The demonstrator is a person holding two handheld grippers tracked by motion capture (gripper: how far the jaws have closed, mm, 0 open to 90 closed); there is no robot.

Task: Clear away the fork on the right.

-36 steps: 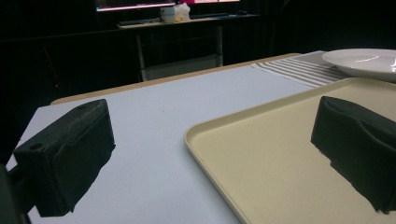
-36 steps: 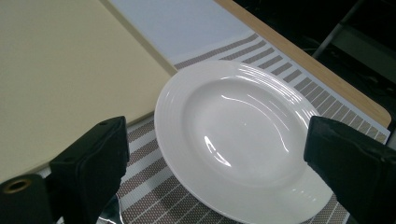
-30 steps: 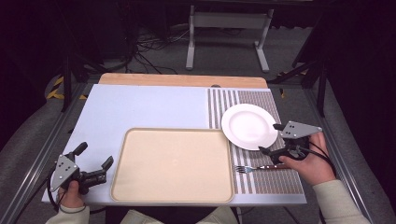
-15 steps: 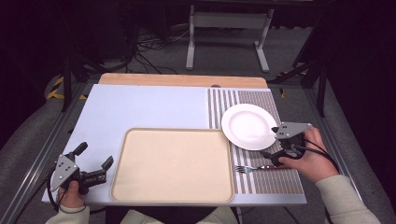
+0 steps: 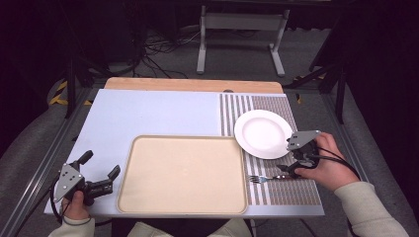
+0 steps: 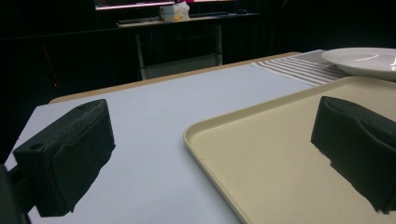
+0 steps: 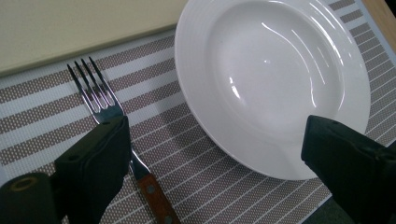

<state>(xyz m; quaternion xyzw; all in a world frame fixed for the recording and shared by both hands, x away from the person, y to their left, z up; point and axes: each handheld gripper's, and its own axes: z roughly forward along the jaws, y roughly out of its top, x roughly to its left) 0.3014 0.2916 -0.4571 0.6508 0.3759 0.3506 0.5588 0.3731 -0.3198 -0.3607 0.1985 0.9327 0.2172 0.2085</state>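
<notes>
A wooden-handled steel fork (image 5: 269,177) lies flat on the striped placemat (image 5: 291,190), just beside the white plate (image 5: 263,133).

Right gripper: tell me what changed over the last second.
The right gripper moved back from the plate's near edge toward the person and now hovers open over the fork handle, grasping nothing. The left gripper, tray, plate and fork stayed put.
</notes>
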